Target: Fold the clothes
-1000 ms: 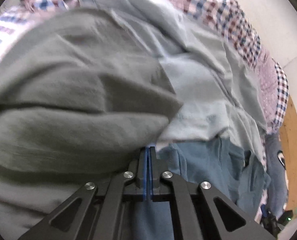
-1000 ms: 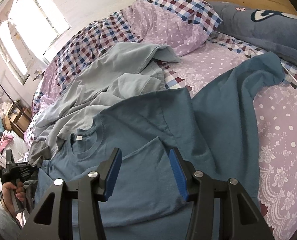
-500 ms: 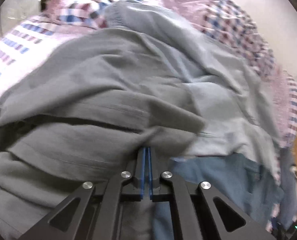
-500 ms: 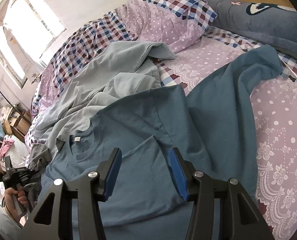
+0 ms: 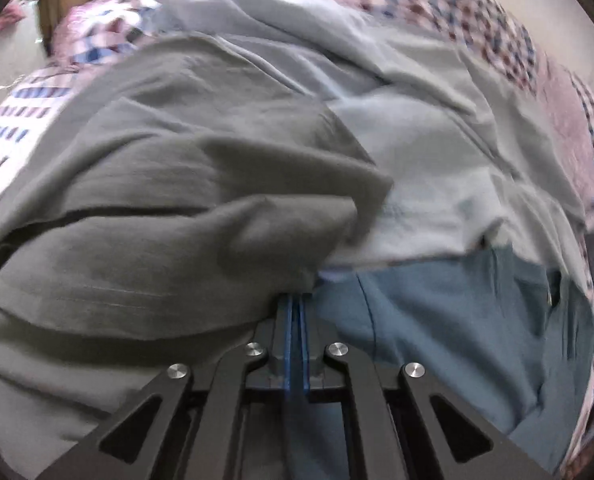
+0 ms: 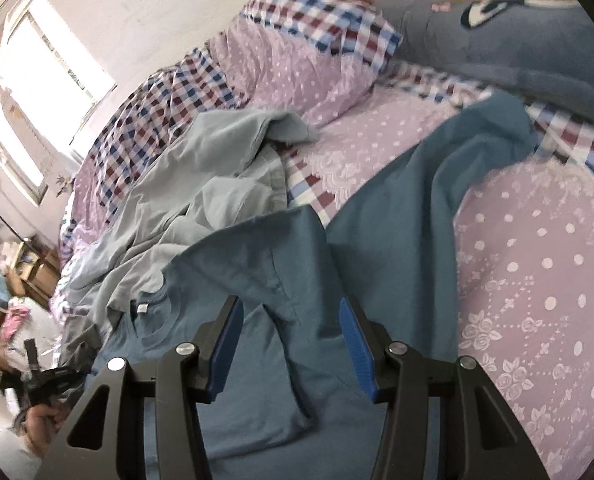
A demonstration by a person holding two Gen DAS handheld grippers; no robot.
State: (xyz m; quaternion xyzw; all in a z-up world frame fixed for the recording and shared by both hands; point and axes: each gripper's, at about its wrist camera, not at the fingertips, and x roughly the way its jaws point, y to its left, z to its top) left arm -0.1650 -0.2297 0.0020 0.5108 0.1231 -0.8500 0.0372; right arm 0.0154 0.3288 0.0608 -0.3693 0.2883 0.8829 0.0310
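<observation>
Grey cloth (image 5: 169, 208) bunches on the bed, its edge clenched in the left gripper (image 5: 295, 300), beside a teal shirt (image 5: 437, 312). Right wrist view: the right gripper (image 6: 291, 344) hovers spread wide above that teal shirt on the lilac bedspread (image 6: 537, 280).

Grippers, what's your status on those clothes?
Left gripper shut on grey garment. Right gripper open over teal shirt. Pale blue garment bunched alongside.

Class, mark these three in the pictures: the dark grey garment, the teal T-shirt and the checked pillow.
dark grey garment (image 5: 169, 216): left wrist view, its bunched middle.
teal T-shirt (image 6: 265, 256): right wrist view, chest panel below the collar.
checked pillow (image 6: 321, 12): right wrist view, its checked top band.
</observation>
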